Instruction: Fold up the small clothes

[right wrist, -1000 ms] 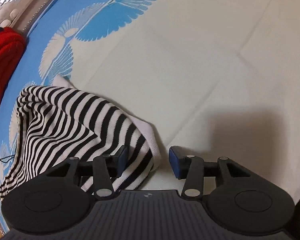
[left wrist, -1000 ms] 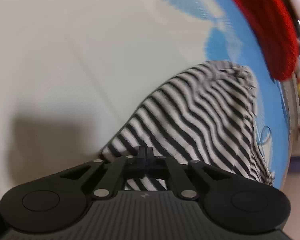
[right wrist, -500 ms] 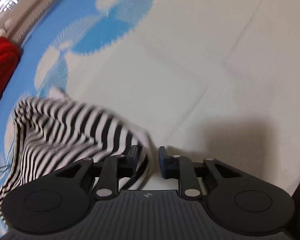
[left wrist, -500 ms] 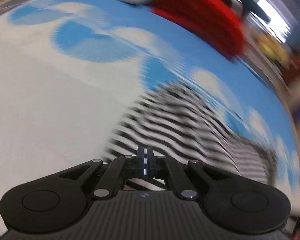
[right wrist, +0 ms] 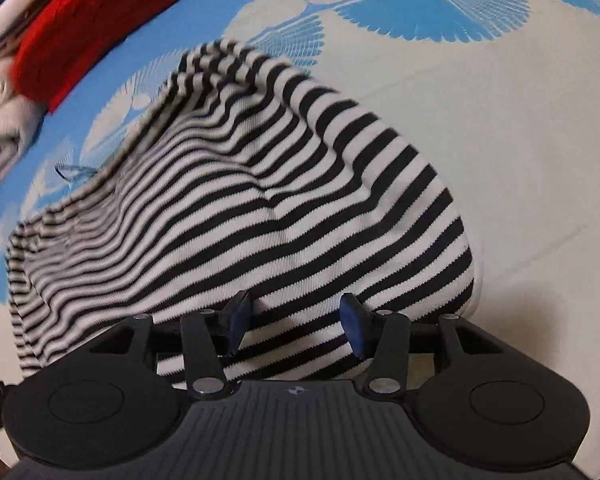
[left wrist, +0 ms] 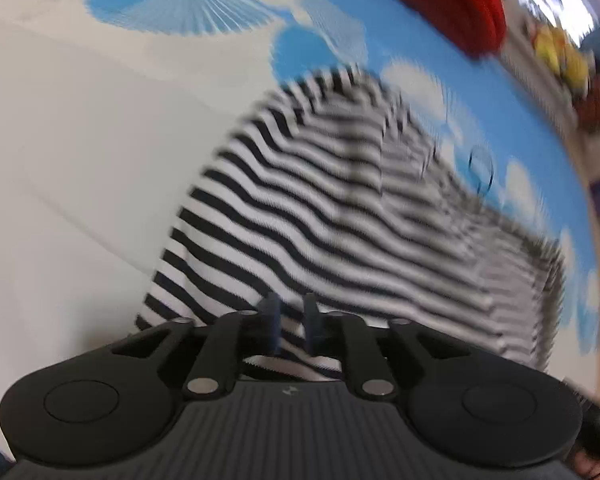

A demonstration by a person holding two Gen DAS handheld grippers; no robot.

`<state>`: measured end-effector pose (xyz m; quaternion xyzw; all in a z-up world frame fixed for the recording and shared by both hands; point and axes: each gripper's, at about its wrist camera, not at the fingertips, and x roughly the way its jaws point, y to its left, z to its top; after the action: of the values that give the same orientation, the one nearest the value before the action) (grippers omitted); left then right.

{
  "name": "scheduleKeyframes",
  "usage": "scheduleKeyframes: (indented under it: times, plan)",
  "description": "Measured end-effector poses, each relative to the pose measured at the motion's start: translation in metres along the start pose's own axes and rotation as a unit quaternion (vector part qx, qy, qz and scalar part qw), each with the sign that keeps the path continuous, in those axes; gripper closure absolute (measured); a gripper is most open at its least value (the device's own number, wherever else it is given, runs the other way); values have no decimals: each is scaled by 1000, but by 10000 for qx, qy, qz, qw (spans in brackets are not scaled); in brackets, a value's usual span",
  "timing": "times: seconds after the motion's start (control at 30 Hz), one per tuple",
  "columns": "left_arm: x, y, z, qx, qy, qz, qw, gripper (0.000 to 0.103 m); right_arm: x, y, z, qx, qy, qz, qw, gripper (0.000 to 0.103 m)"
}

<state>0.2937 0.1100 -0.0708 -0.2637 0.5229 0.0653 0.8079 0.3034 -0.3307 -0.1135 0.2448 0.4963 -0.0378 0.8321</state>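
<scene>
A black-and-white striped garment (left wrist: 340, 220) lies rumpled on the white and blue patterned sheet (left wrist: 80, 160). My left gripper (left wrist: 292, 322) hovers at its near edge. Its jaws are opening with a narrow gap, and striped cloth shows in the gap, but the pads do not press on it. In the right wrist view the same striped garment (right wrist: 260, 200) spreads out ahead on the sheet (right wrist: 520, 140). My right gripper (right wrist: 296, 324) stands over its near hem. Its jaws are opening wide, with the cloth lying loose beneath them.
A red knit garment (left wrist: 440, 0) lies beyond the striped one and appears as the red garment (right wrist: 92, 28) at upper left in the right wrist view. Pale clothing (right wrist: 0, 120) is piled at the left edge. Yellow items (left wrist: 560, 56) sit past the bed.
The left gripper was shut on the striped cloth's edge; its jaws have now parted. The right gripper has shifted from beside the garment to over its hem and has widened. Both views have rolled.
</scene>
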Motion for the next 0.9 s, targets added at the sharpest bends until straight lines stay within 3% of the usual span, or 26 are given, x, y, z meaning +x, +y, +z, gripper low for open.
scheduleKeyframes:
  times: [0.03,0.1,0.2,0.37,0.67,0.9]
  plan:
    - [-8,5,-1,-185,-80,-71,9998,71,-5,2,1,-120,-135,-71,9998,51]
    - [-16,15,-3,-545,-47,-46,9985,70,-3,2,3,-272,-109,-285,9992,47]
    - [-9,37,-13,-1288,336,-13,9911,70,-3,-18,4,119,-45,-482,9988,48]
    - [5,71,-19,-2315,603,32,9710,65,-38,-8,14,32,-871,-600,9944,48]
    - [12,78,-23,-2699,371,120,9621,58,-58,-12,26,140,-1272,-604,9899,47]
    - [-3,69,-37,-2737,290,300,9609,51,-65,-20,32,235,-1427,-692,9871,47]
